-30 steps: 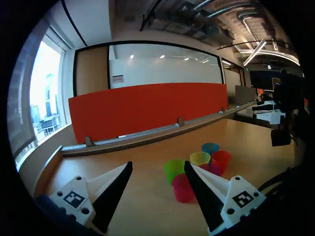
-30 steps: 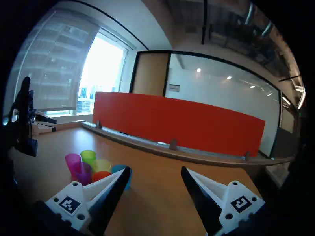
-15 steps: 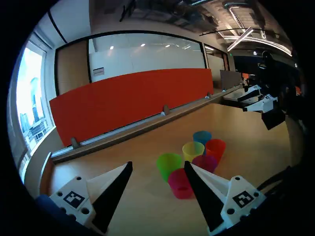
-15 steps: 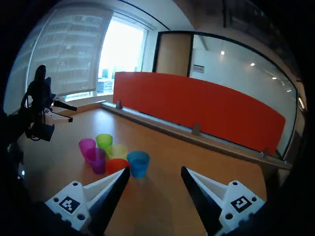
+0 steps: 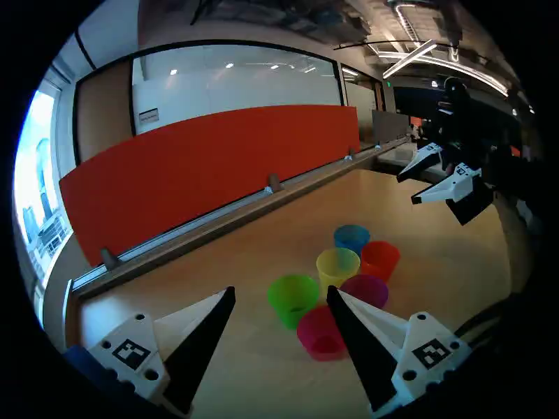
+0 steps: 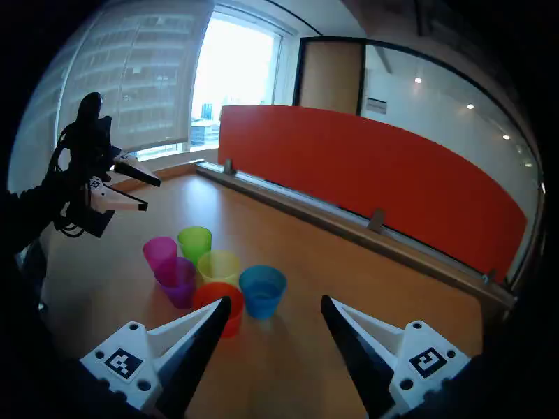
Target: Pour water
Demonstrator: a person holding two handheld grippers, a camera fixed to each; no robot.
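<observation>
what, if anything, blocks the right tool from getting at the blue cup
Probably nothing, so likely yes. The blue cup stands at the cluster's near edge, straight ahead of the open right tool, bare table between them. The red cup crowds one side.

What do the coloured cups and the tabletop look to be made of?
Cups: likely thin plastic, translucent and glossy; light glows through their coloured walls. Tabletop: wood-look, possibly laminate, smooth with a soft sheen; window light reflects off it.
</observation>
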